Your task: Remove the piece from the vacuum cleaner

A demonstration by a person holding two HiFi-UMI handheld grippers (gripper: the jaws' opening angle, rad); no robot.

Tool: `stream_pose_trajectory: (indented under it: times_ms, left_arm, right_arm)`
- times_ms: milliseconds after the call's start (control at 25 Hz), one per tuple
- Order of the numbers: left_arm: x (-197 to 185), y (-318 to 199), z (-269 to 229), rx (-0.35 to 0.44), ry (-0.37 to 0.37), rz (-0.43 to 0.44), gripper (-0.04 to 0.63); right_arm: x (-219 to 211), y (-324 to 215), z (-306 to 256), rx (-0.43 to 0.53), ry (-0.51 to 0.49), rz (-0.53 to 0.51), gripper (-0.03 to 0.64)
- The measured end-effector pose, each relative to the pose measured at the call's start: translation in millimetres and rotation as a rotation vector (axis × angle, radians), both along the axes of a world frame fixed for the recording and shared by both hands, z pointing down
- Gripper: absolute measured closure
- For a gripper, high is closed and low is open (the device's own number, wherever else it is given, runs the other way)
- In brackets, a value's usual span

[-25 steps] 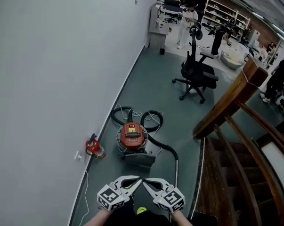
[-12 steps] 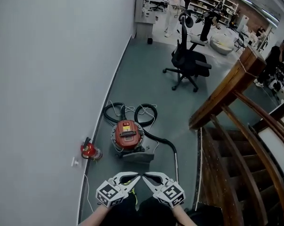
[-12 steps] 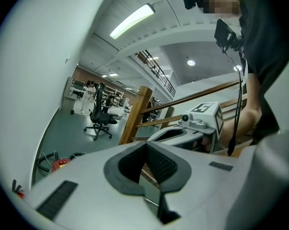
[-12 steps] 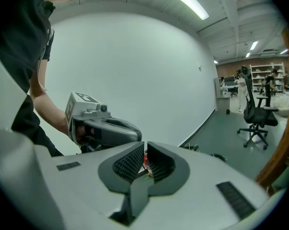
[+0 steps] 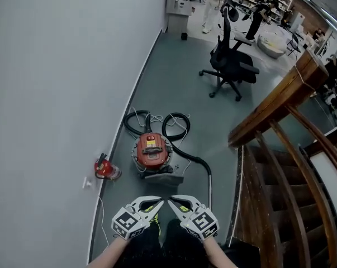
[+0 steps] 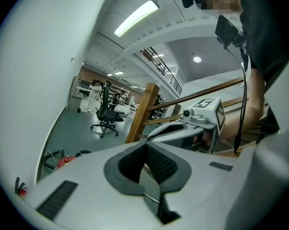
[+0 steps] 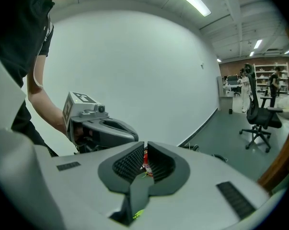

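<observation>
Left claw [image 5: 156, 205], right claw [image 5: 176, 202]: both clenched, nothing held, side by side, well short of vacuum cleaner [image 5: 152, 151]. Cleaner stands at wall-side edge of floor [image 5: 174, 94], near fire extinguisher [image 5: 104, 169]. Piece not identifiable. Claws to be opened before contact; body steadied by one, piece pulled by other.

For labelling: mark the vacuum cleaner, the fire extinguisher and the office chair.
vacuum cleaner [image 5: 151, 151], head view, red top.
fire extinguisher [image 5: 103, 169], head view, red body.
office chair [image 5: 234, 65], head view, seat.

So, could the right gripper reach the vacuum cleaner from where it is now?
Probably not yet: the vacuum cleaner stands on the floor well ahead of the right gripper, though nothing seems to block the way.
</observation>
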State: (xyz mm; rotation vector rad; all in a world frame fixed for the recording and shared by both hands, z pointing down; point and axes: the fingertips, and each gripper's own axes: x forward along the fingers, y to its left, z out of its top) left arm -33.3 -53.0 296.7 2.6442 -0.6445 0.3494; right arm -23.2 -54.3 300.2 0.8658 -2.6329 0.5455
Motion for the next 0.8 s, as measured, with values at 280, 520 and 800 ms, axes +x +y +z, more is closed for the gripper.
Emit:
stream_pose_trajectory:
  times_ms: [280,520,800]
  left_arm:
    - [10.9,-6.4,18.5,0.000,0.006,-0.049,0.588]
    - [16.7,-12.2,48.8,0.013,-0.036,-0.069,0.588]
    - [20.7,-21.1,80.4,0.003,-0.041,-0.070,0.588]
  right_arm:
    - [3.0,-6.9,22.5,-0.020,-0.016,-0.060,0.600]
    - [4.9,-12.5,51.2,-0.038,-0.028,-0.090,0.600]
    - [14.4,-23.0,83.4,-0.043,0.003,-0.090,0.595]
